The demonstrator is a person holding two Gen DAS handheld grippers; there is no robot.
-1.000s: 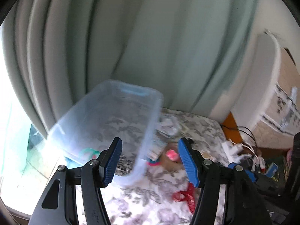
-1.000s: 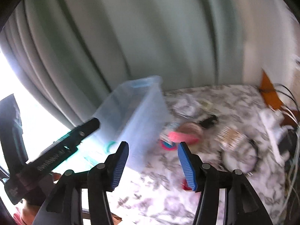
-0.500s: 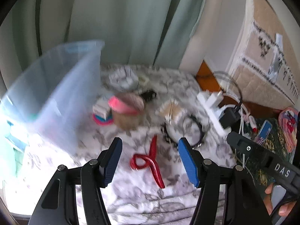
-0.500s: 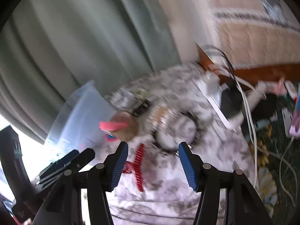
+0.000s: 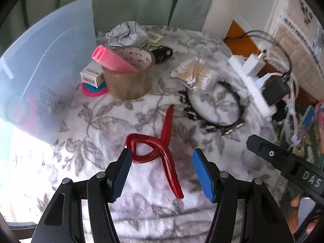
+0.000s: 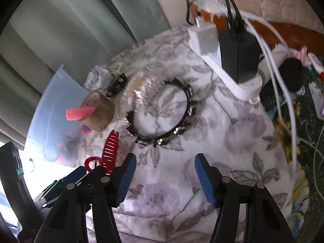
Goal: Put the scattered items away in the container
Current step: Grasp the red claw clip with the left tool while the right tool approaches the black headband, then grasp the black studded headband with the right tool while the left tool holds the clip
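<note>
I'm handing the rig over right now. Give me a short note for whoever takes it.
Left gripper: open, empty, low over the red hair clip, which lies between its fingers untouched.
Right gripper: open, empty, jaws just opened wider, aimed at bare blanket near the black headband.
Bin: far left on the blanket, a few items already inside.
Left on the blanket: clip, headband, cotton swabs, tape roll with pink tube, small box, crumpled paper, black clip.
</note>
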